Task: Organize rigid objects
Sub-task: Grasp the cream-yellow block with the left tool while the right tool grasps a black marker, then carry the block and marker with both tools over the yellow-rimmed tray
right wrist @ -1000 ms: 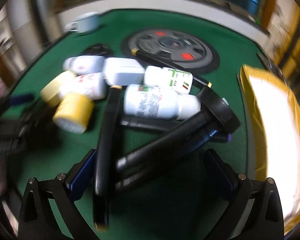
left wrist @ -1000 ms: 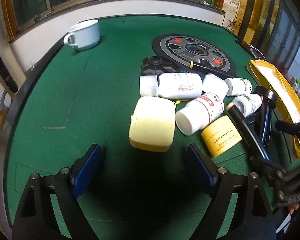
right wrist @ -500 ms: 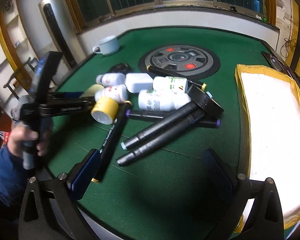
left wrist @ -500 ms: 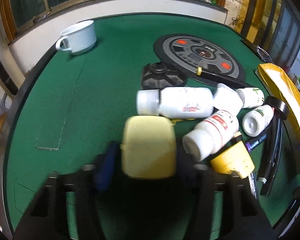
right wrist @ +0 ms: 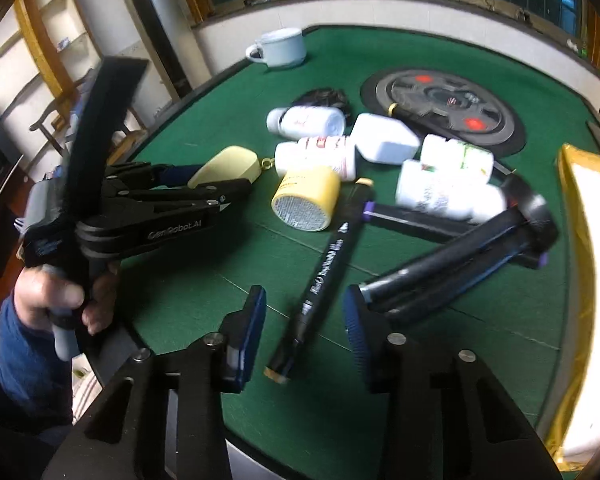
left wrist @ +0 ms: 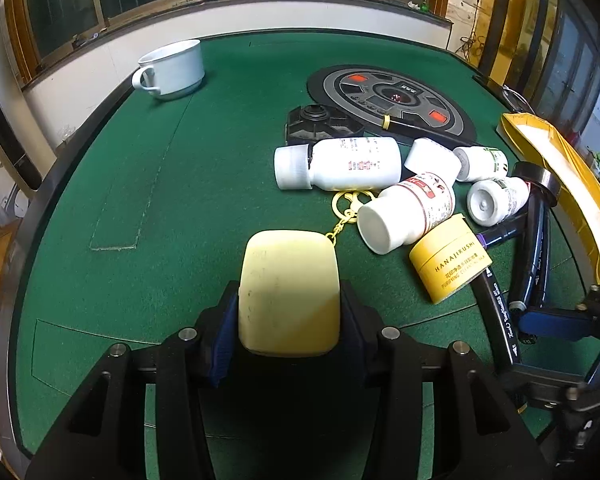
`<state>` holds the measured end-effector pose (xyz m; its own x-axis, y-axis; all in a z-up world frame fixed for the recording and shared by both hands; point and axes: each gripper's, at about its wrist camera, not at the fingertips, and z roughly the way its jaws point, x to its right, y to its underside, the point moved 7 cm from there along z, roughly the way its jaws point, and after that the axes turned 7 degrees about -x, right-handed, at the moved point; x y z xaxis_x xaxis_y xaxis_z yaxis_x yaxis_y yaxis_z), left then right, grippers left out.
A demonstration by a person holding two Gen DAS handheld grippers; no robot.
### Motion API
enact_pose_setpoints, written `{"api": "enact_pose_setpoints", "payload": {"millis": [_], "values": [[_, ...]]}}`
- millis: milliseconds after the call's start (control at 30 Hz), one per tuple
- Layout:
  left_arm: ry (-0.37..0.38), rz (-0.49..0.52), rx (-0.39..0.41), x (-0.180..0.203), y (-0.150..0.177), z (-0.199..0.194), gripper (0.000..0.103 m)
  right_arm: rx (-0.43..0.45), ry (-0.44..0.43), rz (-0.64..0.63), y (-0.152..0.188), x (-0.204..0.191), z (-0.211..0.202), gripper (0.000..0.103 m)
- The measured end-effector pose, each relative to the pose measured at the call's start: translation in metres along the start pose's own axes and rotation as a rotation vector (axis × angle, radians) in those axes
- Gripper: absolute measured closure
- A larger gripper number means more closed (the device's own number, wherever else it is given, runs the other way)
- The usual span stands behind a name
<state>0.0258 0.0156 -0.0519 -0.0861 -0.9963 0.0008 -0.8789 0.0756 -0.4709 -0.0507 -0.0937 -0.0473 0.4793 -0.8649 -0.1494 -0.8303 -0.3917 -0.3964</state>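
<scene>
Left gripper (left wrist: 288, 316) is clamping the one yellow case (left wrist: 288, 292) near the table's (left wrist: 140, 200) near edge. Right gripper (right wrist: 304, 328) is closing around one black marker (right wrist: 320, 284), pads not touching. Five white bottles (left wrist: 340, 164), one yellow jar (left wrist: 450, 258) are crowding mid-table; mug (left wrist: 172, 68) is sitting at the far-left corner.

1. We note both grippers, the left gripper (left wrist: 288, 316) and the right gripper (right wrist: 304, 326), are black with blue ribbed pads (right wrist: 252, 320) and silver screws.
2. White lettering marks the left one's side.
3. The person's hand (right wrist: 60, 300) shows a blue sleeve (right wrist: 24, 356).
</scene>
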Motion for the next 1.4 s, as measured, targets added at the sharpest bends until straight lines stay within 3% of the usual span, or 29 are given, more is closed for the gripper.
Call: {"api": "enact_pose_setpoints", "payload": {"millis": [200, 400, 467, 867, 1033, 1400], "values": [[-0.002, 0.001, 0.010, 0.001, 0.001, 0.000, 0.056, -0.035, 0.050, 0.043, -0.007, 0.008, 0.018, 0.083], [0.003, 0.009, 0.008, 0.001, -0.002, 0.002, 0.053, -0.058, 0.117, 0.011, -0.020, 0.008, 0.024, 0.083], [0.006, 0.004, 0.015, 0.000, -0.001, 0.001, 0.057, -0.060, 0.123, 0.007, -0.021, 0.008, 0.024, 0.084], [0.059, -0.032, 0.009, 0.000, 0.012, -0.013, 0.058, -0.009, -0.011, 0.117, 0.008, 0.029, -0.002, 0.089], [0.017, -0.008, 0.004, 0.001, 0.016, -0.017, 0.058, -0.044, -0.009, 0.082, 0.019, 0.026, 0.001, 0.089], [-0.004, -0.012, -0.015, 0.001, 0.015, -0.008, 0.057, -0.055, 0.092, 0.030, 0.013, 0.018, 0.013, 0.089]]}}
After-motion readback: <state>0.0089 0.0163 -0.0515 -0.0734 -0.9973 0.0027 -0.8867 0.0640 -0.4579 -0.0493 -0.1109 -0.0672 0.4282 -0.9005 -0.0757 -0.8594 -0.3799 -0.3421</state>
